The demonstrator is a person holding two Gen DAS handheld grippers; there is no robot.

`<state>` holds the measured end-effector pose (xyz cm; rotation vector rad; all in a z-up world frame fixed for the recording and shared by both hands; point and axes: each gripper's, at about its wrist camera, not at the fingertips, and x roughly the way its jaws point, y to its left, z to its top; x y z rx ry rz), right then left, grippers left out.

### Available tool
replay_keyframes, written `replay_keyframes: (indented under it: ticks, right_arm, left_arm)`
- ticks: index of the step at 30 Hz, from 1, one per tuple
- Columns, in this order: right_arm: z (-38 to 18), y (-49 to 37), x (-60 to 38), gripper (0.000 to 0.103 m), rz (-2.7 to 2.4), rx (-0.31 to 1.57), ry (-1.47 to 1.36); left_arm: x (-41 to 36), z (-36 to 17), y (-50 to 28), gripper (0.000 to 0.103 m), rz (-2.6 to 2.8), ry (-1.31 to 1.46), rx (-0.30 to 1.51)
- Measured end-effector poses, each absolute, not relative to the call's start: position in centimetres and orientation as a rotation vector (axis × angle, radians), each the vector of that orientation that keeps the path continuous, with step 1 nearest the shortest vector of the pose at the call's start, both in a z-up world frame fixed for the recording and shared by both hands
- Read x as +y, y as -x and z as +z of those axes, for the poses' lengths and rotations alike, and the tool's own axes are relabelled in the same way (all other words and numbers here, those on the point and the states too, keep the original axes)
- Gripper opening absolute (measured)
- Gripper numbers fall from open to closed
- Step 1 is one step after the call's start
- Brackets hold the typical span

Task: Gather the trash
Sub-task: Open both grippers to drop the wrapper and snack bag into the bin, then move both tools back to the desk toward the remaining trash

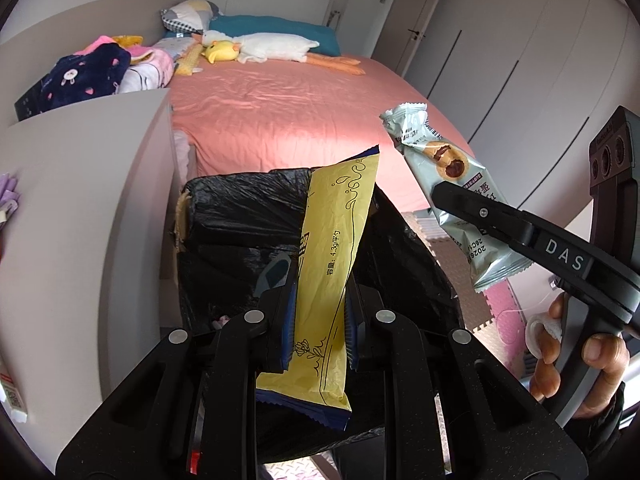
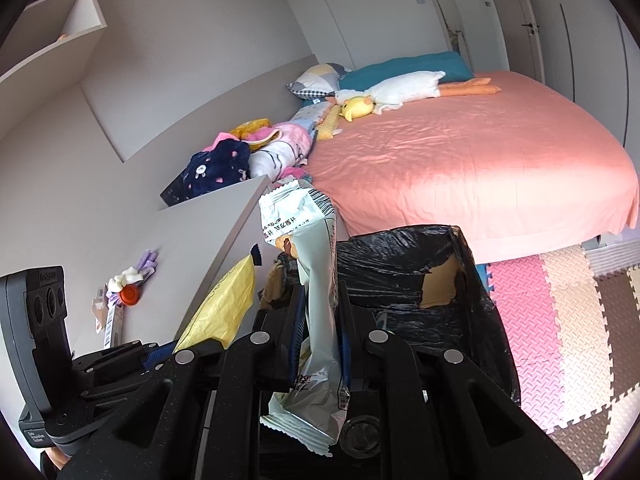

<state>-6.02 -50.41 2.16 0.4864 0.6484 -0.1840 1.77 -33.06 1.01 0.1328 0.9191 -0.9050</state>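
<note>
Trash wrappers hang above a cardboard bin lined with black plastic bag (image 2: 404,276), standing beside the pink bed (image 2: 480,168). Left hand-held gripper (image 1: 318,320) pinches a yellow wrapper (image 1: 332,264); right hand-held gripper (image 2: 320,344) clamps a pale-green biscuit wrapper (image 2: 316,280). Bin contents are unclear.

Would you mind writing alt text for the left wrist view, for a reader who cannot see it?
The left gripper pinches a yellow wrapper above a bin lined with a black bag. At right, the right gripper holds a pale green snack wrapper; a pink bed lies behind.
</note>
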Motion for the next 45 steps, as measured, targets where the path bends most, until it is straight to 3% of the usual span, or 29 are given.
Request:
replay_keyframes:
  ticks: [6,7,8,9,10,29,45]
  right_arm:
    - [1.4,5.2,-51.3,0.017,-0.187,0.68,-0.492]
    - [1.4,4.9,-51.2,0.028,-0.189,0.693,-0.486]
    - [1.5,4.8,-51.2,0.059,-0.208,0.693,-0.478]
    - [1.7,4.8,-51.2,0.074,-0.234,0.682,-0.467]
    - [2.1,5.0,-51.1,0.084,-0.255,0.66,-0.45]
    - [2.8,3.8,-47.7,0.084,-0.211,0.651,-0.426]
    - [2.5,0.2,-40.2,0.084,-0.075,0.679,-0.378]
  left_arm:
    - [-34.0,-0.3,-2.0,0.021,-0.938,-0.146,0.968]
    - [-34.2,-0.5,-2.0,0.043,-0.954,-0.159,0.985]
    - [-34.3,-0.7,-2.0,0.088,-0.949,-0.176,0.984]
    - [-34.2,-0.7,-1.8,0.096,-0.914,-0.193,0.953]
    - [-34.0,-0.5,-1.4,0.097,-0.887,-0.204,0.906]
    - [-29.6,0.1,-2.6,0.097,-0.8,-0.152,0.887]
    - [-21.1,0.5,-4.1,0.097,-0.621,-0.109,0.847]
